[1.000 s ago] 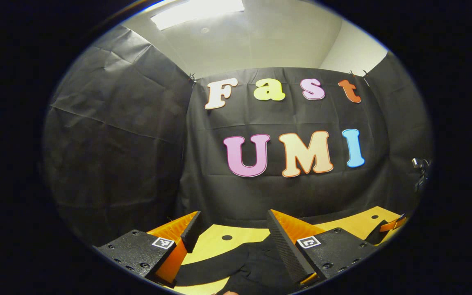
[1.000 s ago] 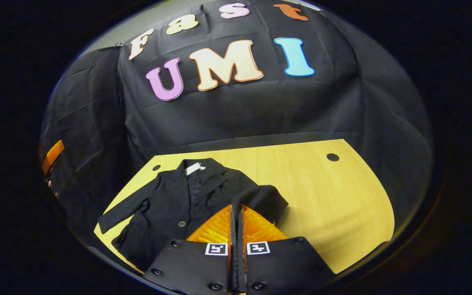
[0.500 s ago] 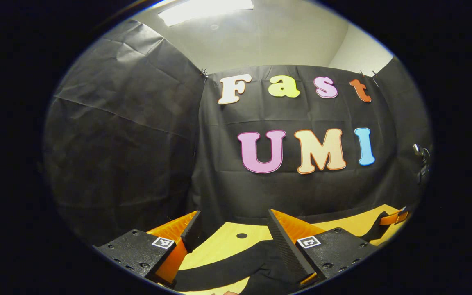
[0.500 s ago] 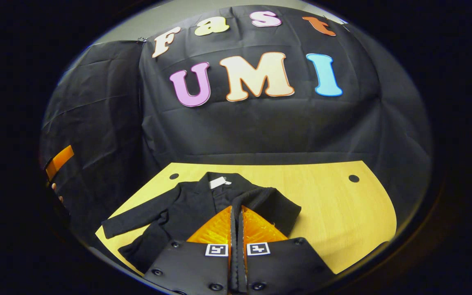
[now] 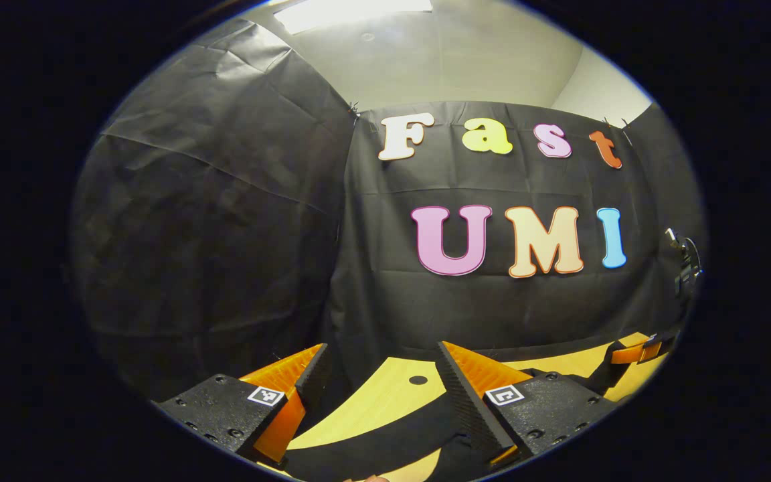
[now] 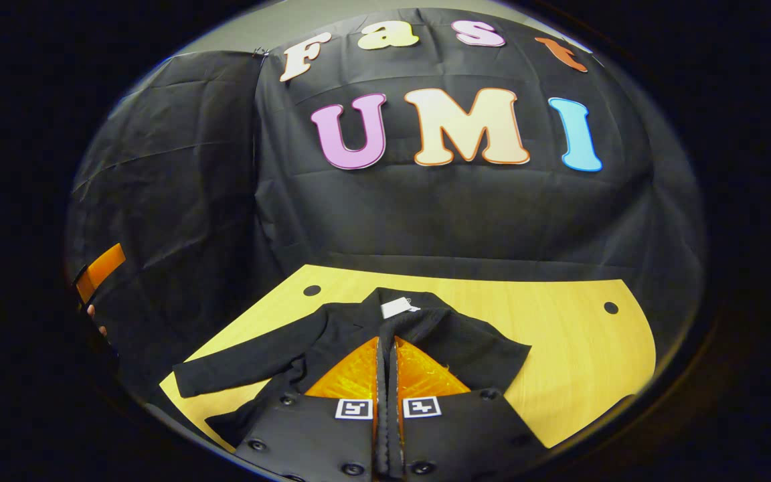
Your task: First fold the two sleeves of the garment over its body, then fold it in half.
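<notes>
Wide apart stand the jaws of the left gripper [image 5: 380, 381], with nothing between them. It hangs above the near left part of the yellow wooden table [image 5: 385, 402]. Below it, in the left gripper view, one long sleeve [image 5: 372, 436] of the black woolly jacket [image 6: 332, 338] lies stretched out flat on the table.

Pressed together are the jaws of the right gripper [image 6: 386, 348]. I cannot tell if any cloth is pinched between them, because the tips sit right against the dark jacket. In the right gripper view the jacket lies on the table with its collar and a small white tag [image 6: 399, 308] pointing toward the black cloth wall [image 6: 439, 214]. The sleeve on the right of that view is bent in over the body of the jacket. The sleeve on the left of that view sticks straight out toward the table edge. A round dark hole [image 6: 611, 308] shows in the table, well apart from the jacket.
</notes>
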### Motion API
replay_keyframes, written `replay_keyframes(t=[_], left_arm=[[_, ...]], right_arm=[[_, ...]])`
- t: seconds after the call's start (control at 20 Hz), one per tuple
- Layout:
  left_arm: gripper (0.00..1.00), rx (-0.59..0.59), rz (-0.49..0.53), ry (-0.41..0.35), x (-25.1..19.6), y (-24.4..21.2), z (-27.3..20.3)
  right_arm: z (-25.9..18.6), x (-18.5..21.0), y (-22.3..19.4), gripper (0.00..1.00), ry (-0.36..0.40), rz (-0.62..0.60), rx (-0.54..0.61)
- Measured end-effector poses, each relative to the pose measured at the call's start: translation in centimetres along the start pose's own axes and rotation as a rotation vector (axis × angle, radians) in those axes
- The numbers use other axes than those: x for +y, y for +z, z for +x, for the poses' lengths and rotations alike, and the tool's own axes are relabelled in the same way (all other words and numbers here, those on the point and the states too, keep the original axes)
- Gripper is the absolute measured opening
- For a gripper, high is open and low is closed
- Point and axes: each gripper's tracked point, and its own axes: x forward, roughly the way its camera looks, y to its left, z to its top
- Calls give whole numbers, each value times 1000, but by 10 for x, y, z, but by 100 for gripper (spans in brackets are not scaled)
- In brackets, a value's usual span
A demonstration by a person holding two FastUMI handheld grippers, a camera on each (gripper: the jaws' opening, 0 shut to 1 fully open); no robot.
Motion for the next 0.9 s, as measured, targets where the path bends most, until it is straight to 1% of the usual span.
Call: replay_keyframes(t=[0.35, 0.5, 0.75, 0.9], left_arm=[[92, 20, 4, 13, 40, -14, 18], [92, 34, 1, 33, 58, -20, 21], [92, 66, 2, 71, 84, -32, 23], [92, 82, -3, 81, 90, -37, 23]], right_arm=[[47, 54, -5, 2, 34, -34, 50], [66, 74, -5, 2, 54, -40, 71], [90, 100, -7, 2, 77, -59, 97], [100, 110, -6, 2, 82, -55, 104]])
